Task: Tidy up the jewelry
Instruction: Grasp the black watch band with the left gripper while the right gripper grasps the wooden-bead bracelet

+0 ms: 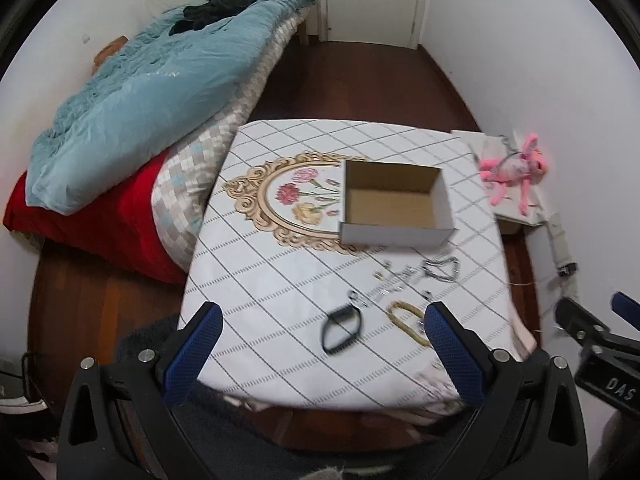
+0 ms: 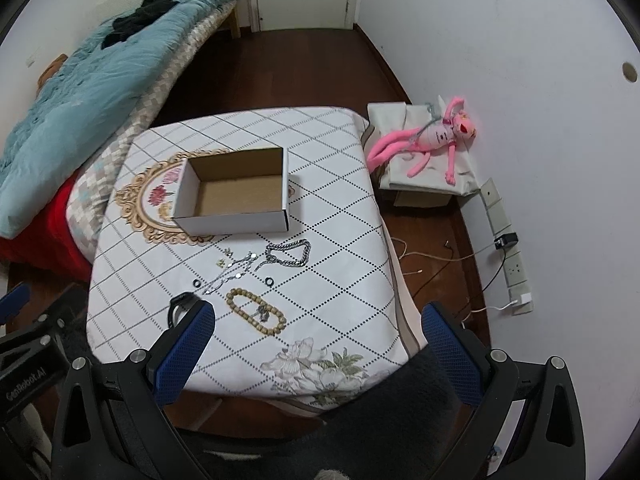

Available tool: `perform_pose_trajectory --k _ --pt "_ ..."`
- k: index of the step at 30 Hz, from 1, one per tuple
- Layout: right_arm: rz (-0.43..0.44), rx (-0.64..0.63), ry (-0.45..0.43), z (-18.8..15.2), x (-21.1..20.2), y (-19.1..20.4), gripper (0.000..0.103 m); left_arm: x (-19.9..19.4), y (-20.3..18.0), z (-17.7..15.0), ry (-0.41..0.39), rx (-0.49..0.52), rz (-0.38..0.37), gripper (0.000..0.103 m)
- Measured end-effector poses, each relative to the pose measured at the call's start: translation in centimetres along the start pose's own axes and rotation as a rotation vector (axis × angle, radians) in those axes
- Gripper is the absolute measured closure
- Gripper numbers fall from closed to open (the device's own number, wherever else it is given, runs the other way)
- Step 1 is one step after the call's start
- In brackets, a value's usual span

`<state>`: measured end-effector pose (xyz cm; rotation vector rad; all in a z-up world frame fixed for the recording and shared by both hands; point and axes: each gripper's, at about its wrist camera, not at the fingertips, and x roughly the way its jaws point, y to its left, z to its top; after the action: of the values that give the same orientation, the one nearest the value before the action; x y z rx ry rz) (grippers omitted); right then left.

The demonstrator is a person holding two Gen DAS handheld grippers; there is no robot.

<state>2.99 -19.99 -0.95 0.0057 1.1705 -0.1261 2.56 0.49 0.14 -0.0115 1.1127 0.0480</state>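
The jewelry lies loose on the bench (image 2: 328, 208), which is covered by a white cloth with a diamond grid and a gilt floral medallion. Going left to right in the right wrist view: a black band (image 2: 178, 308), partly hidden behind a gripper finger, sits at about 8 o'clock of the group; a small dark ring (image 2: 196, 283) lies just above it; a thin silver chain with small discs (image 2: 234, 270) runs diagonally through the middle; a wooden bead bracelet (image 2: 256, 316) forms an oval at 6 o'clock, with a small metal charm resting on it; a second dark ring (image 2: 270, 281) lies beside the chain; and a heavy silver link bracelet (image 2: 290, 256) sits at 2 o'clock. A pair of tiny pale pieces (image 2: 224, 260) lies near 11 o'clock, too small to identify.

At 12 o'clock of the jewelry stands an open cardboard box (image 2: 232, 222), white outside and brown inside, with nothing in it.

The left hand-held gripper (image 1: 322, 332) hovers above the near edge of the bench, jaws spread wide and holding nothing. The right hand-held gripper (image 2: 318, 328) is likewise wide and free of any load.
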Motion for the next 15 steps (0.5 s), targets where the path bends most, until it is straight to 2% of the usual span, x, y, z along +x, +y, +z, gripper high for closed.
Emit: perform_pose_trajectory --k 5,7,9,11,15 --pt "0.014 0.002 0.067 0.7 6.1 0.6 0.001 5.1 0.8 0.3 0.039 0.008 0.015 0.001" --pt "0.011 -0.009 0.116 0.3 9.4 1.1 0.01 7.2 0.9 0.0 0.071 0.023 0.02 0.001" --pt "0.016 -0.018 0.159 -0.1 12.1 1.5 0.016 9.5 1.0 -0.6 0.101 0.036 0.019 0.008" --pt "0.035 -0.023 0.218 -1.1 15.4 2.2 0.023 11.9 1.1 -1.3 0.16 0.044 0.005 0.025" --pt "0.045 -0.026 0.308 -3.1 20.5 3.0 0.032 15.7 1.1 -2.6 0.253 0.049 -0.018 0.028"
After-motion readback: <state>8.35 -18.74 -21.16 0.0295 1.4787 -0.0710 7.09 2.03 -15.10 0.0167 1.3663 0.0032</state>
